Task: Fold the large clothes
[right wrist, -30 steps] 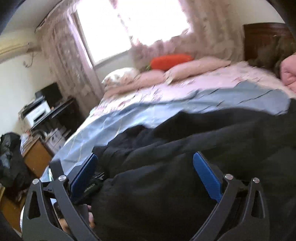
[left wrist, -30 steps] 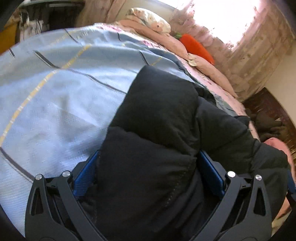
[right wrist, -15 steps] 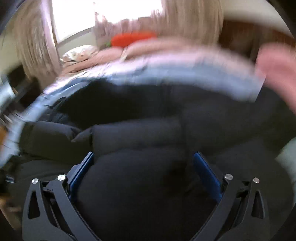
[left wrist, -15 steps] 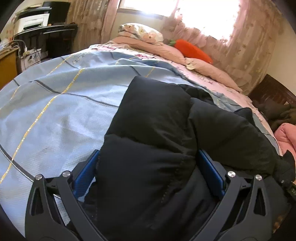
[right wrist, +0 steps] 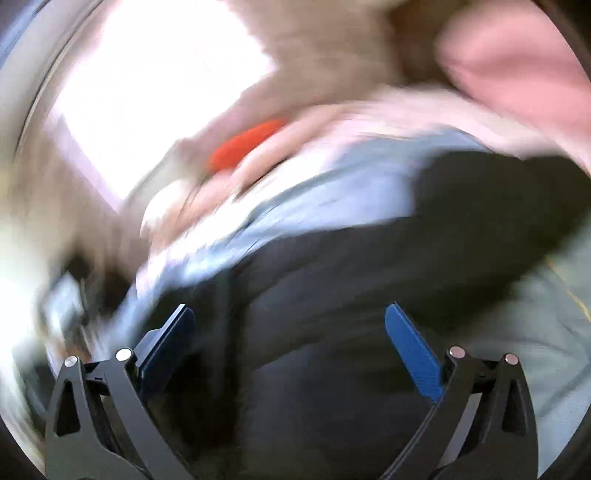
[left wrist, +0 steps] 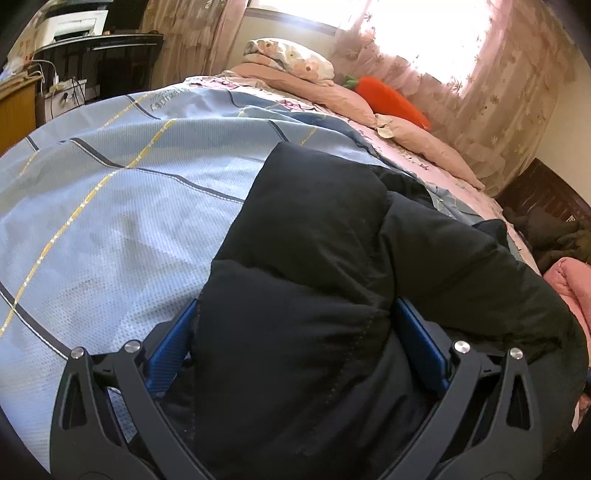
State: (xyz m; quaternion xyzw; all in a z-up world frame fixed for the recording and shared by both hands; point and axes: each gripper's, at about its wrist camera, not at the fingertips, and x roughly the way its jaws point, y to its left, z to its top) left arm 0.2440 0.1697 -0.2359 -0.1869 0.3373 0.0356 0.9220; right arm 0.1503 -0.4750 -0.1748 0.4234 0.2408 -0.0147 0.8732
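Note:
A black puffer jacket (left wrist: 332, 258) lies on a light blue striped bedcover (left wrist: 110, 206). In the left wrist view my left gripper (left wrist: 291, 332) has its blue fingers spread wide, with a thick fold of the jacket bulging between them. The right wrist view is heavily motion-blurred. There my right gripper (right wrist: 291, 332) stands wide apart over the jacket (right wrist: 351, 295), and the dark fabric fills the space between the fingers.
Pink pillows (left wrist: 332, 96) and an orange carrot plush (left wrist: 391, 99) lie at the far side under a curtained window. A desk with a printer (left wrist: 74, 26) stands at the left. A pink garment (left wrist: 569, 280) and a dark wooden headboard (left wrist: 543, 199) are at the right.
My left gripper has tilted up slightly with the jacket fold still between its fingers. My right gripper has swung fast across the jacket, and its view has turned to blur.

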